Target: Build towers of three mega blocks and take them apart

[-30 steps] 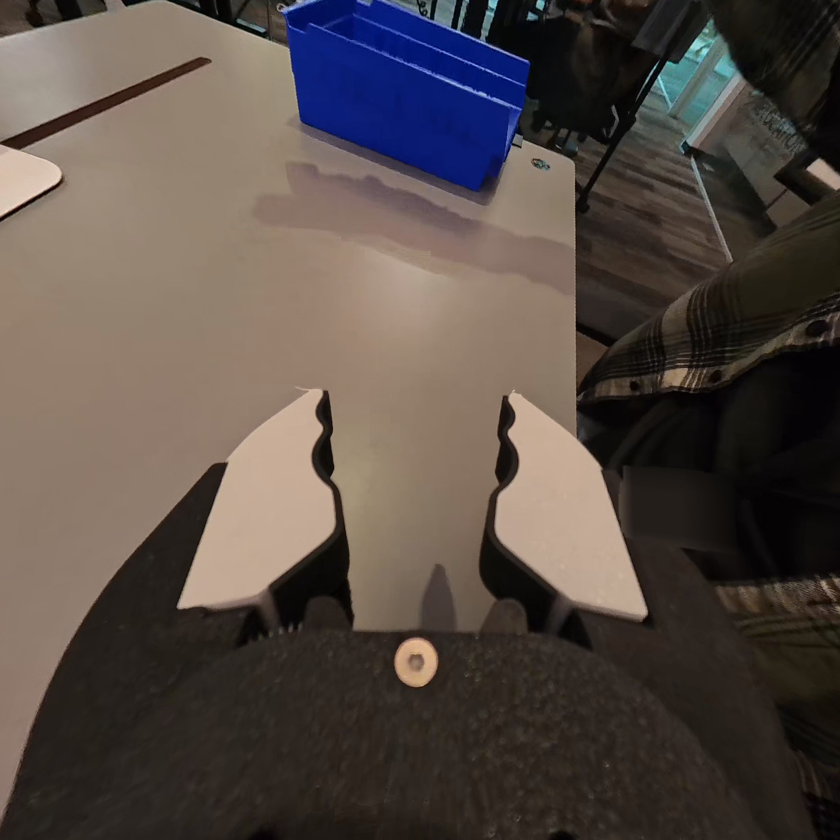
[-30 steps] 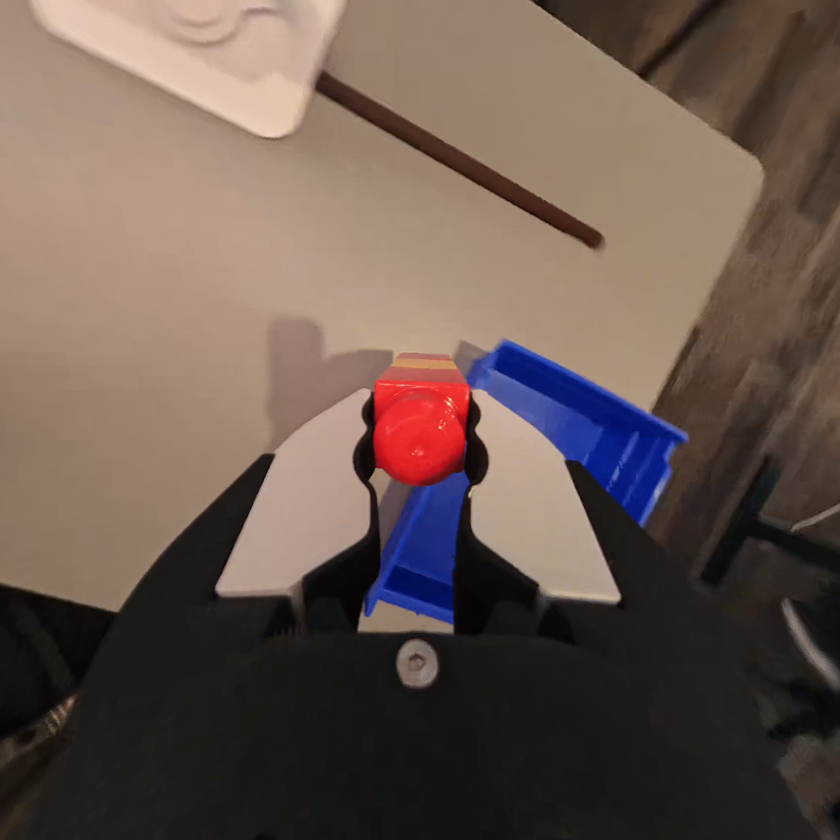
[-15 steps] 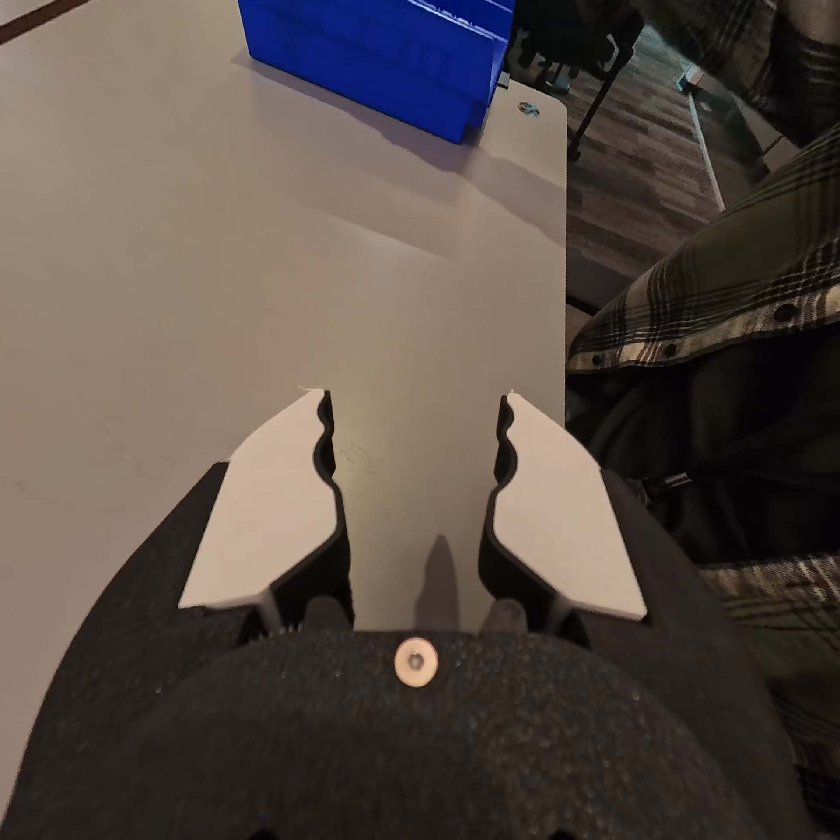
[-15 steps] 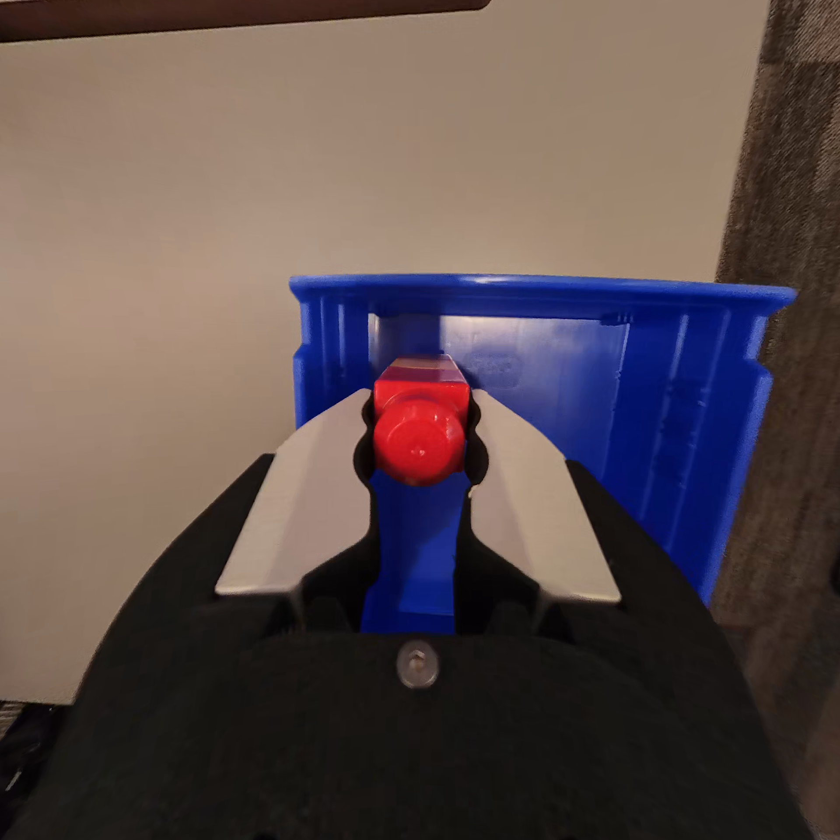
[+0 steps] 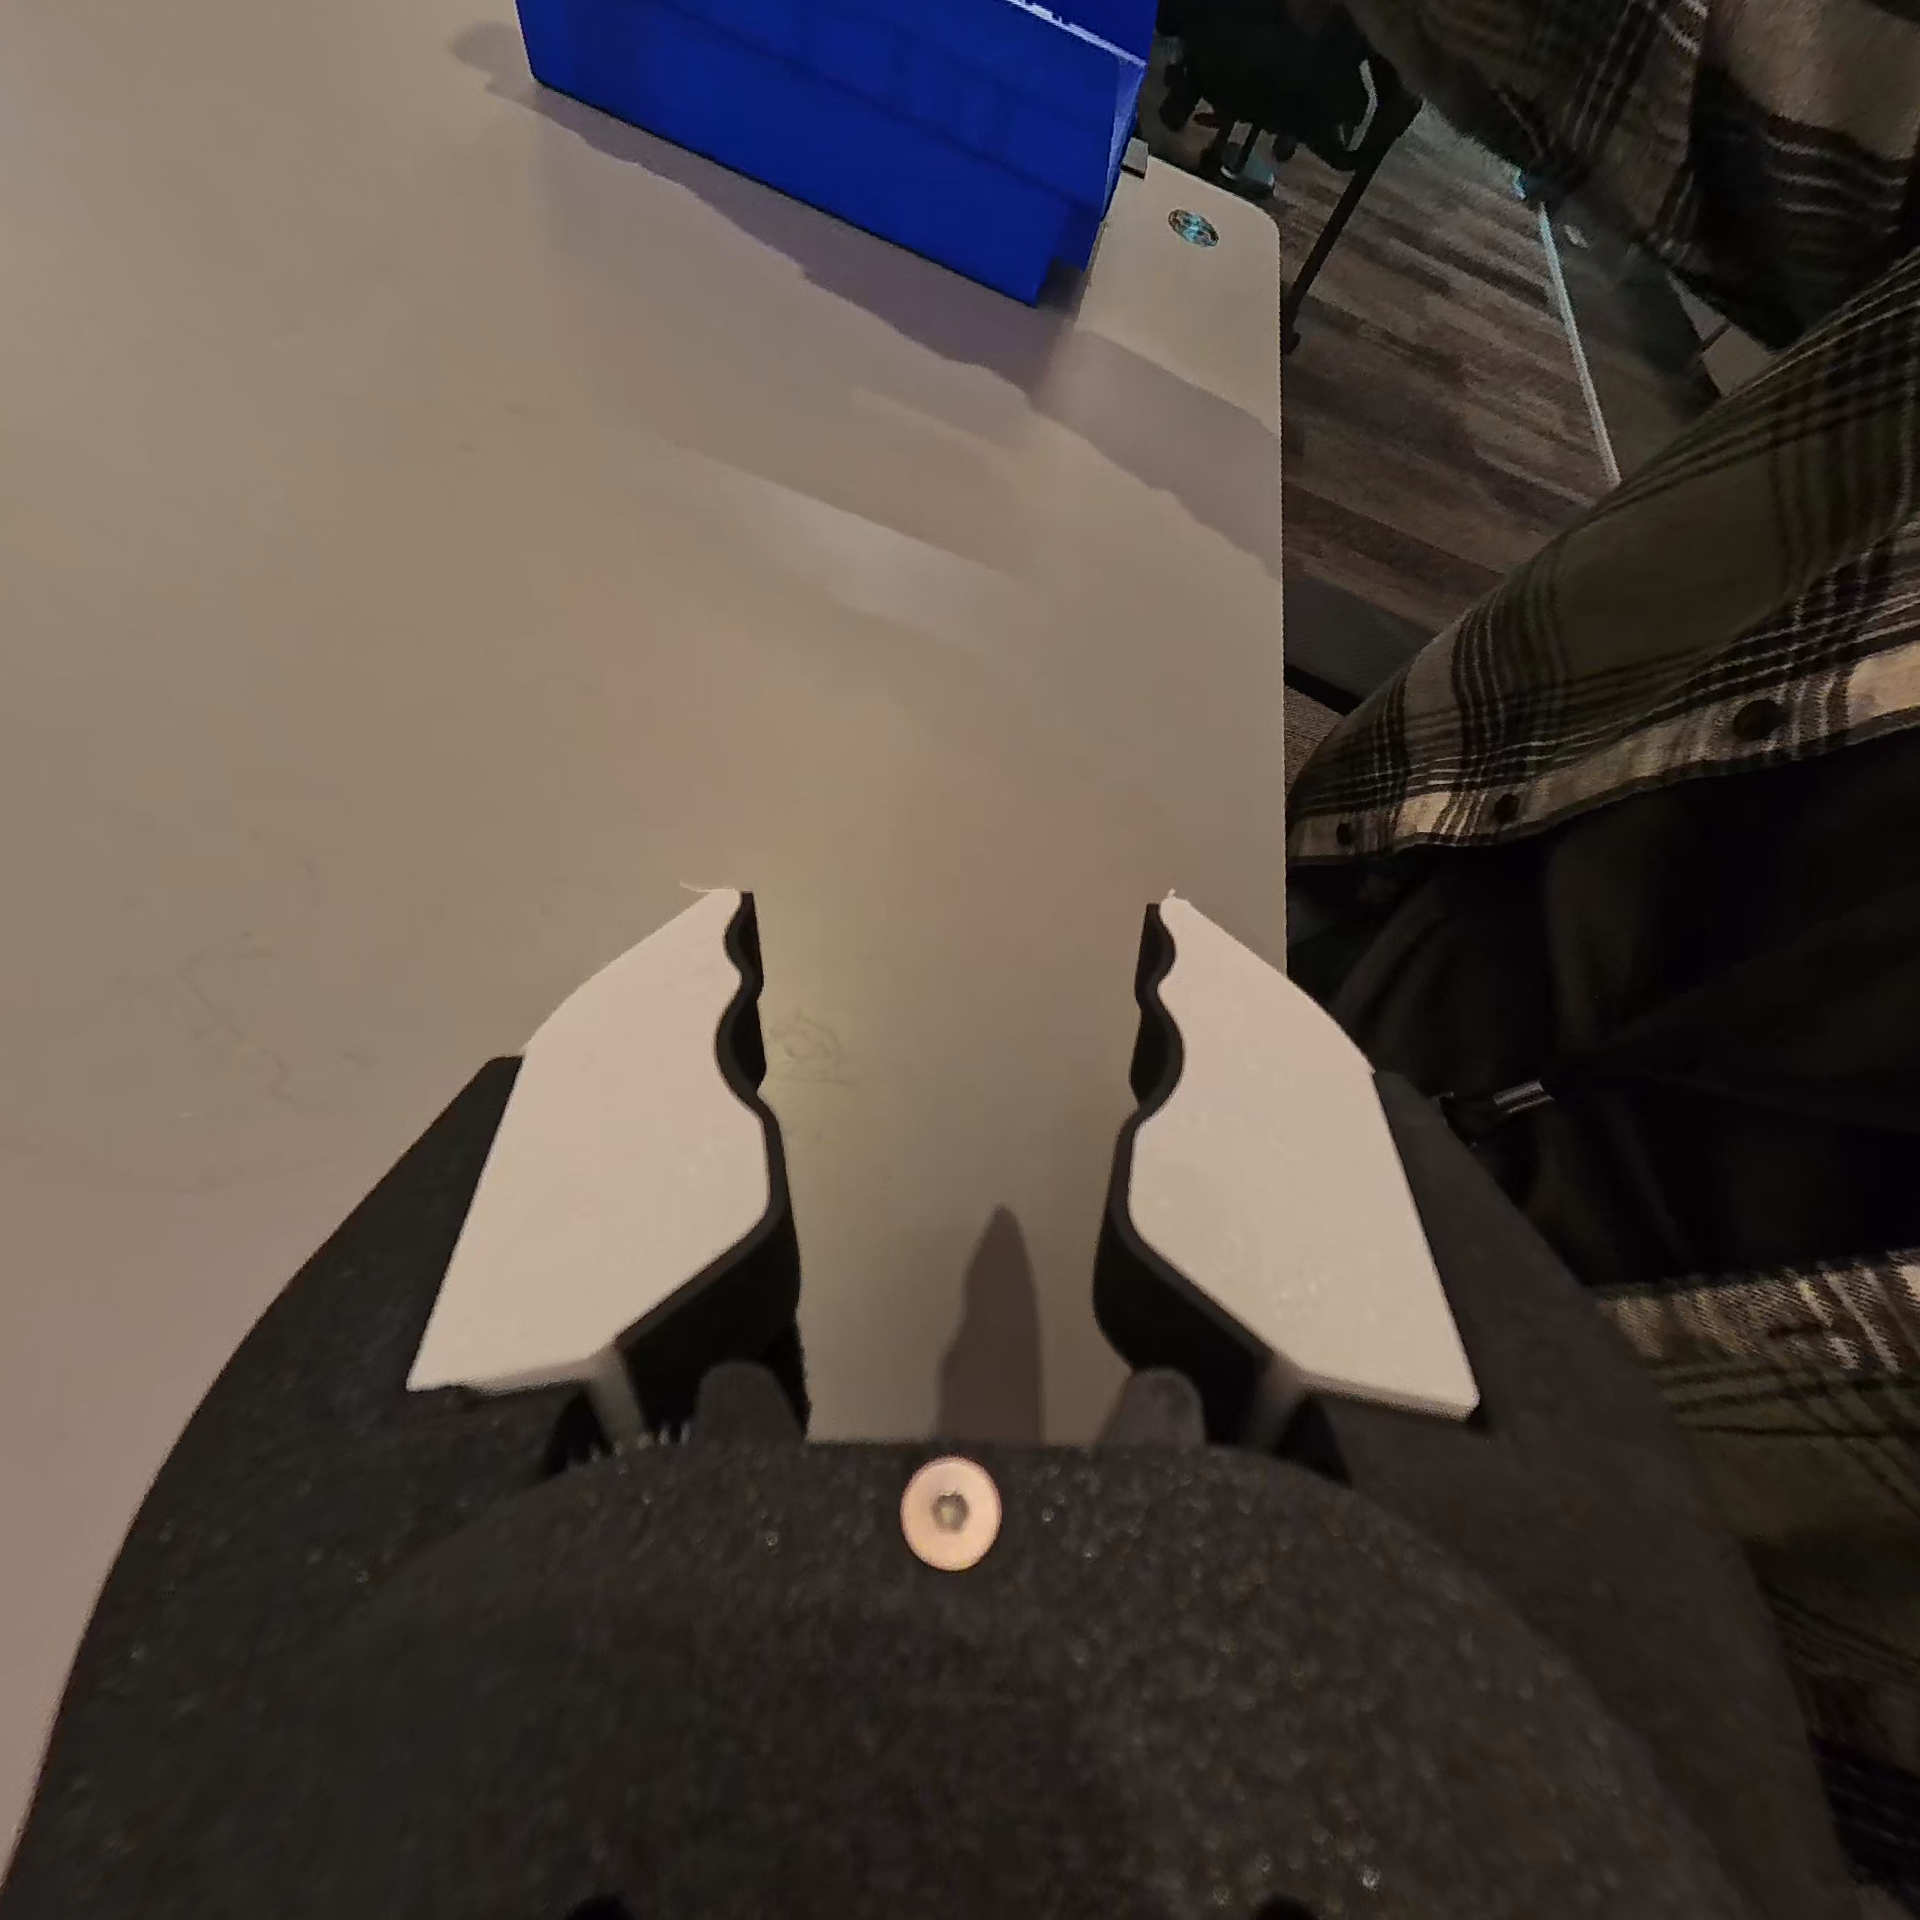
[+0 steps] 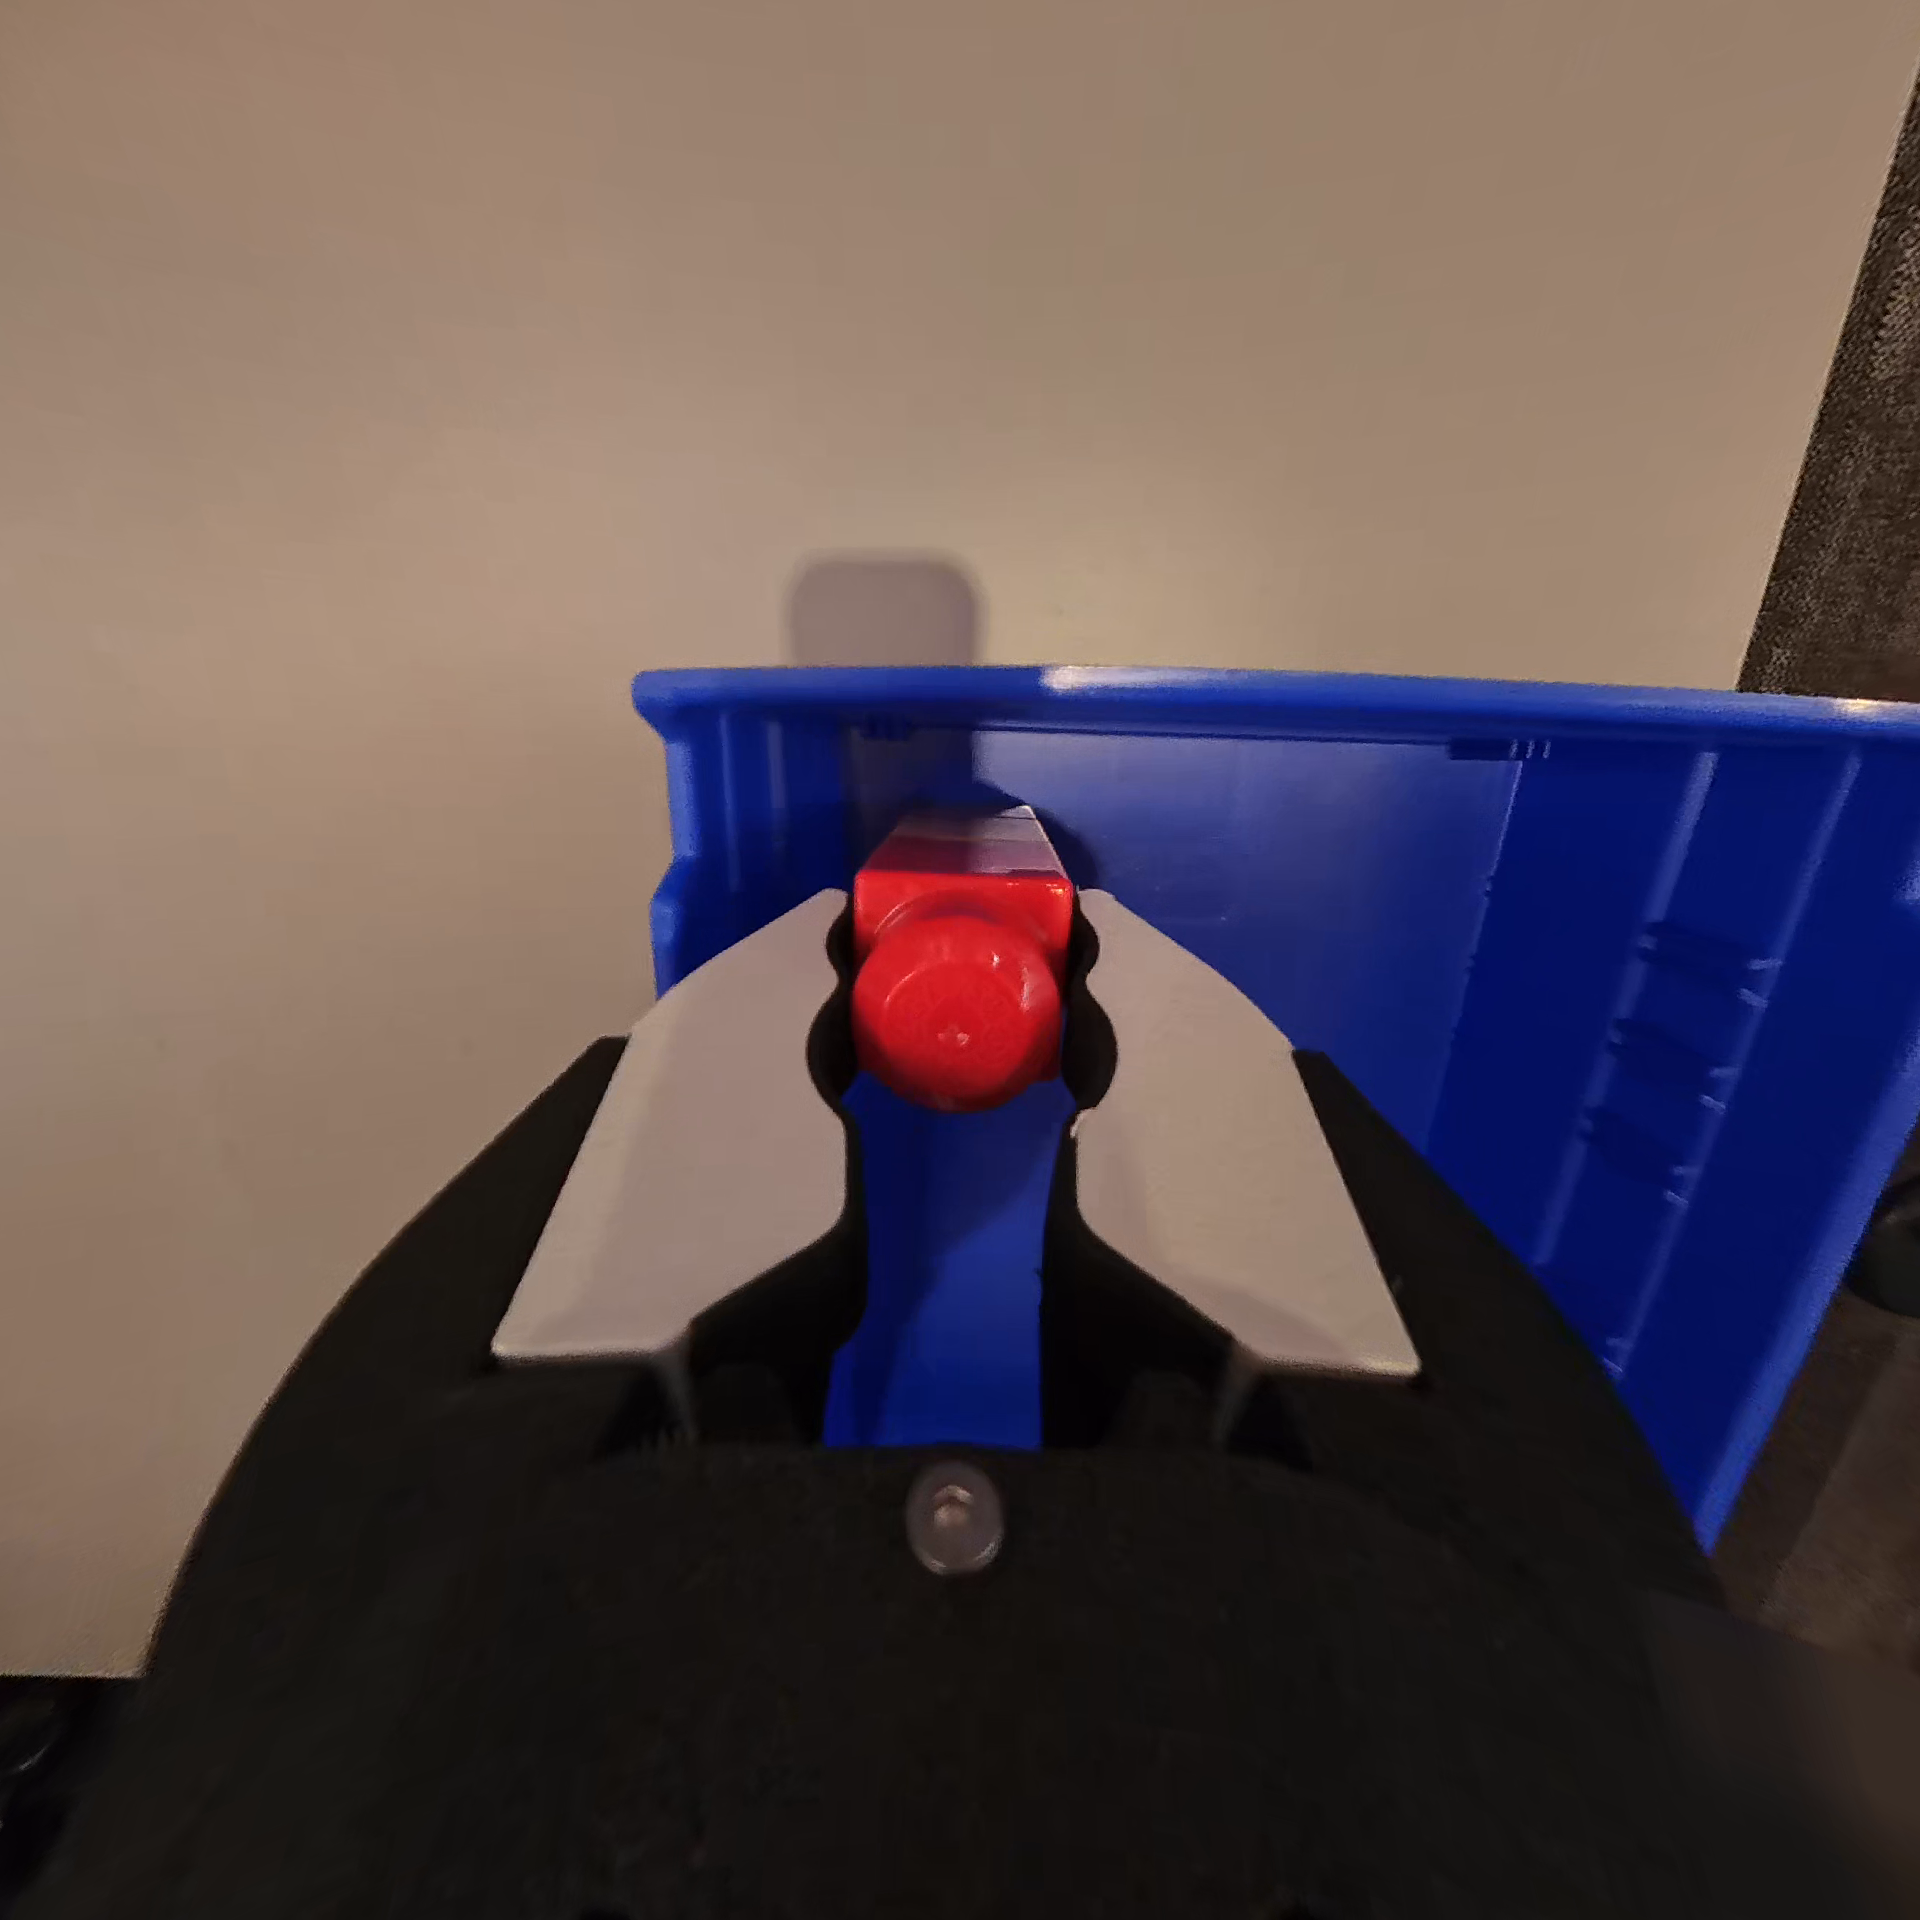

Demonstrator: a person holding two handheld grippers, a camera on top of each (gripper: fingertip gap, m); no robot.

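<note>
My right gripper (image 6: pixel 961 914) is shut on a red mega block (image 6: pixel 956 1013), seen stud-end on, with more of a block stack hidden behind it. It holds the block over the open inside of the blue bin (image 6: pixel 1351 935), near the bin's left wall. My left gripper (image 5: pixel 951 904) is open and empty, low over the grey table (image 5: pixel 520 623), well short of the blue bin (image 5: pixel 862 135) at the table's far end.
The table's right edge (image 5: pixel 1280 675) runs close to my left gripper. A person in a plaid shirt (image 5: pixel 1621 675) is beyond that edge. Wood floor and chair legs (image 5: pixel 1340 208) lie behind the bin. About 55 cm separates my left fingertips from my right.
My right gripper swung from beside the bin to over its inside and moved lower and closer, still holding the red block. My left gripper drew back a little from the bin.
</note>
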